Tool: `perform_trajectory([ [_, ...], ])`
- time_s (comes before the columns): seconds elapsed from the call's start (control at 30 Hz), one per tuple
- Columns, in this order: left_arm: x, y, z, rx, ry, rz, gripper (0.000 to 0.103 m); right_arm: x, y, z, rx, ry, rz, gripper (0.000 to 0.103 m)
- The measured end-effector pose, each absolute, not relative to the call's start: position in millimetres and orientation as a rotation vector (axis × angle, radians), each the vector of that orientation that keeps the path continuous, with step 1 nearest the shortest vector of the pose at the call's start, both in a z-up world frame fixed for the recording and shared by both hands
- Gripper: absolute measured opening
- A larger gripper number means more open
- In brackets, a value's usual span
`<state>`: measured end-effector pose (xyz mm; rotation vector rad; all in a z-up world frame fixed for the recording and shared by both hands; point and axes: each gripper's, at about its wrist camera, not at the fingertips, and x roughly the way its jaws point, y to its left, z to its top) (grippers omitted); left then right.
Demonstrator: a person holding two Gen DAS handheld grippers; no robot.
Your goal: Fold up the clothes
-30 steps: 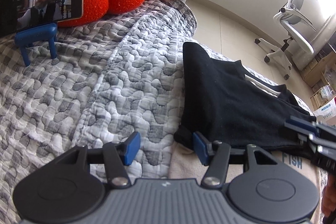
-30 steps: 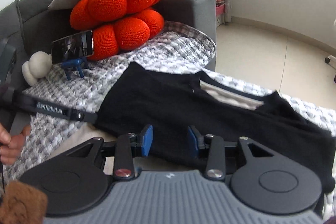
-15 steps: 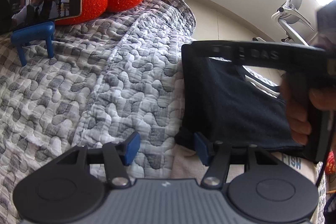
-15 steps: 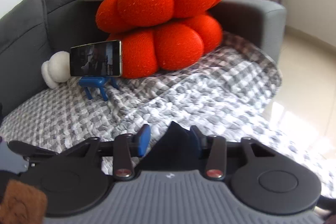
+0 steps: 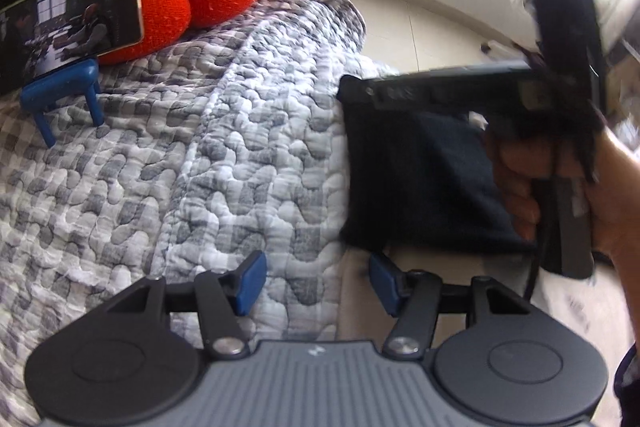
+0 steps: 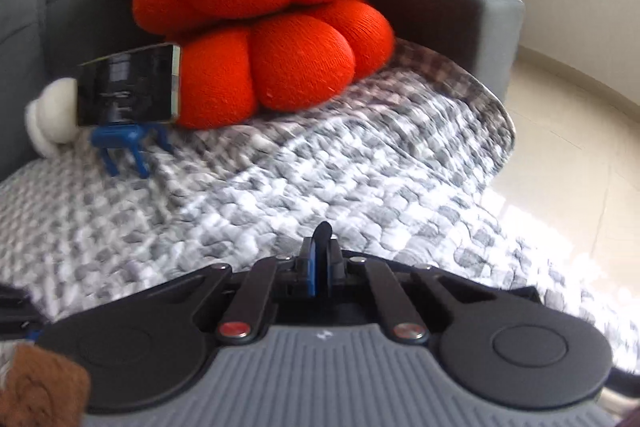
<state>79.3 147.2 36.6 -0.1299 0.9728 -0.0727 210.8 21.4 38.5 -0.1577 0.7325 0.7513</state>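
Note:
A black garment (image 5: 420,179) lies folded on the quilted sofa cover, on top of a beige garment (image 5: 360,311). In the left wrist view my left gripper (image 5: 316,281) hovers open just short of the black garment's near corner, with only quilt and the beige edge below its pads. A hand holds my right gripper (image 5: 350,89) stretched across to the garment's far left corner. In the right wrist view the right gripper (image 6: 320,259) is shut, and a tip of the black garment (image 6: 322,231) pokes out between its blue pads.
The grey and white quilt (image 5: 180,167) covers the sofa seat. An orange knotted cushion (image 6: 272,27) leans at the back, with a phone (image 5: 76,23) on a blue stand (image 5: 60,95) before it. A grey armrest (image 6: 460,23) and pale floor (image 6: 568,131) are to the right.
The right gripper swung across the black garment to its far corner and shut on the fabric there. The left gripper has stayed open in nearly the same spot.

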Motion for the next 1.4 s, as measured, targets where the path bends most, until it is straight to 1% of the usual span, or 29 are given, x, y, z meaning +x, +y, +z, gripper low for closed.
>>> perform_trajectory([
  [0.17,81.9,156.5,37.8,-0.19,0.975,-0.077,0.059,210.6,20.4,36.8,-0.099,0.74,0.724,0.007],
  [0.2,81.6,159.9,38.6,-0.215,0.972,-0.077,0.059,208.3,16.3,42.5,-0.081,0.738,0.726,0.016],
  [0.23,80.9,163.3,39.3,-0.234,0.969,-0.072,0.059,204.4,9.9,50.0,-0.056,0.727,0.723,0.028],
  [0.27,80.2,166.7,40.1,-0.254,0.966,-0.068,0.059,198.8,1.4,58.7,-0.024,0.704,0.724,0.033],
  [0.3,79.6,170.2,40.8,-0.27,0.963,-0.059,0.058,193.4,-9.4,66.0,0.005,0.683,0.727,0.041],
  [0.33,79.3,173.8,41.4,-0.278,0.959,-0.037,0.058,188.2,-21.0,72.6,0.032,0.665,0.728,0.043],
  [0.43,79.1,187.3,43.0,-0.333,0.94,0.02,0.058,174.8,-51.0,79.7,0.036,0.692,0.695,0.043],
  [0.63,81.6,197.3,47.7,-0.508,0.866,0.008,0.058,128.4,-88.5,72.0,-0.003,0.78,0.779,0.043],
  [0.77,92.0,175.0,46.3,-0.464,0.856,-0.004,0.058,105.7,-73.9,48.3,-0.077,0.845,0.813,0.043],
  [0.8,94.1,169.0,45.0,-0.451,0.859,-0.007,0.058,100.6,-68.8,44.4,-0.111,0.824,0.806,0.043],
  [0.83,95.9,163.1,44.2,-0.435,0.86,-0.007,0.058,97.7,-65.8,43.9,-0.121,0.812,0.8,0.045],
  [0.9,97.0,156.0,47.5,-0.409,0.828,0.0,0.058,96.3,-64.6,46.7,-0.095,0.831,0.806,0.045],
  [0.97,98.5,152.0,50.8,-0.389,0.791,0.001,0.062,94.4,-64.5,49.2,-0.086,0.846,0.812,0.045],
  [1.0,100.7,149.7,49.6,-0.368,0.796,0.012,0.062,92.8,-64.7,49.9,-0.101,0.845,0.814,0.045],
  [1.03,103.1,147.6,47.4,-0.344,0.806,0.026,0.062,92.1,-66.9,51.4,-0.114,0.843,0.811,0.042],
  [1.1,108.6,144.6,39.2,-0.294,0.845,0.055,0.062,98.0,-79.3,59.1,-0.081,0.816,0.796,0.038],
  [1.2,110.5,148.0,37.6,-0.304,0.85,0.049,0.062,118.9,-102.6,73.1,0.017,0.768,0.75,0.039],
  [1.23,110.8,148.6,37.5,-0.305,0.853,0.049,0.063,128.9,-105.0,75.9,0.022,0.761,0.733,0.041],
  [1.3,111.9,147.6,36.7,-0.296,0.858,0.05,0.063,148.5,-101.1,78.8,-0.009,0.75,0.713,0.043],
  [1.4,112.7,144.7,37.7,-0.269,0.862,0.054,0.064,170.9,-73.2,73.8,-0.137,0.745,0.735,0.043],
])
